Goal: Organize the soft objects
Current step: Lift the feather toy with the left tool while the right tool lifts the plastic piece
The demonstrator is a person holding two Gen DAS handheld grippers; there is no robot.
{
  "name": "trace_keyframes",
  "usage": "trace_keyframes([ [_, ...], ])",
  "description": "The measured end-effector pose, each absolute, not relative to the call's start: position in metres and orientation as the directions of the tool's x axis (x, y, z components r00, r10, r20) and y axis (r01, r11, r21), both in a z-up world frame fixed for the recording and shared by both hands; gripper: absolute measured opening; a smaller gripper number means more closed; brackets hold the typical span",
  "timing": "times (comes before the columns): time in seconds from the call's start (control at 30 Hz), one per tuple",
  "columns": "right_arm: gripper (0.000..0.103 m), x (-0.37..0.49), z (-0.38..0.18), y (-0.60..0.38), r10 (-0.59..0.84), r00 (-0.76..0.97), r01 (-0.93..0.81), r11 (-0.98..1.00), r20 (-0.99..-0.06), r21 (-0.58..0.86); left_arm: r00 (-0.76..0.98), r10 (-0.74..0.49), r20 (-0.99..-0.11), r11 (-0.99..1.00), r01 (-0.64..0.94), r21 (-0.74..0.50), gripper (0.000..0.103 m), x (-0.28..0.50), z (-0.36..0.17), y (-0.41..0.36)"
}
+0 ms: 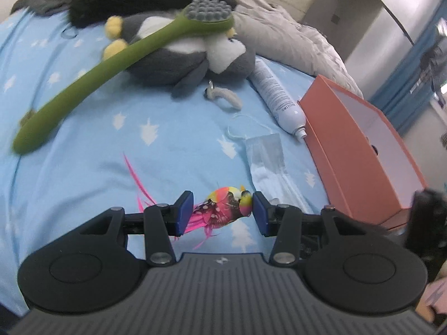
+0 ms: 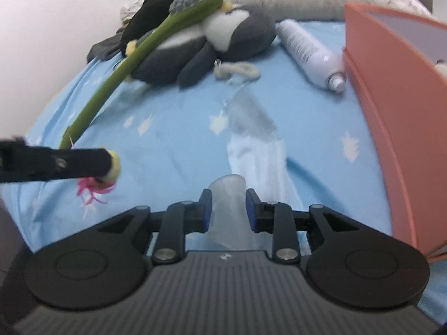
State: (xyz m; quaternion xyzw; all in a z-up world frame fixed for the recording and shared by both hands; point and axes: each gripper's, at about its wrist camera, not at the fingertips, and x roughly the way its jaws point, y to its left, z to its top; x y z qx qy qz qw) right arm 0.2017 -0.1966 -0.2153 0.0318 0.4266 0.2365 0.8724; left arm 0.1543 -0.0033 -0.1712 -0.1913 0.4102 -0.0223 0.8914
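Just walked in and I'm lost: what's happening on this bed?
A person is tidying soft items with two handheld grippers. The left gripper has its jaws around a small pink feathered toy bird on the blue bedsheet. The right gripper has a translucent plastic wrapper between its jaws, over the face mask. The orange box sits open at the right; the penguin plush lies untouched under a green long-handled brush.

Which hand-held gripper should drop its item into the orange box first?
Right. The right hand-held gripper, closed on the packaged face mask, sits beside the orange box. The left hand-held gripper, holding the feathered bird toy, is farther away.
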Motion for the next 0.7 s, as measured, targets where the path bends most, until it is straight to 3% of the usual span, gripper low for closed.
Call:
trace_keyframes([
  [0.13,0.03,0.2,-0.219,-0.203,0.468,0.512,-0.375,0.876,-0.72,0.302,0.645,-0.168,-0.746,0.924,-0.16,-0.347,0.052,0.139,-0.17,-0.009],
  [0.33,0.024,0.198,-0.211,-0.197,0.459,0.512,-0.412,0.873,-0.727,0.261,0.639,-0.133,-0.758,0.926,-0.193,-0.326,0.052,0.13,-0.17,-0.01],
  [0.7,0.023,0.18,-0.168,-0.19,0.451,0.566,-0.403,0.882,-0.69,0.245,0.678,-0.186,-0.711,0.918,-0.138,-0.372,0.052,0.136,-0.155,0.006],
])
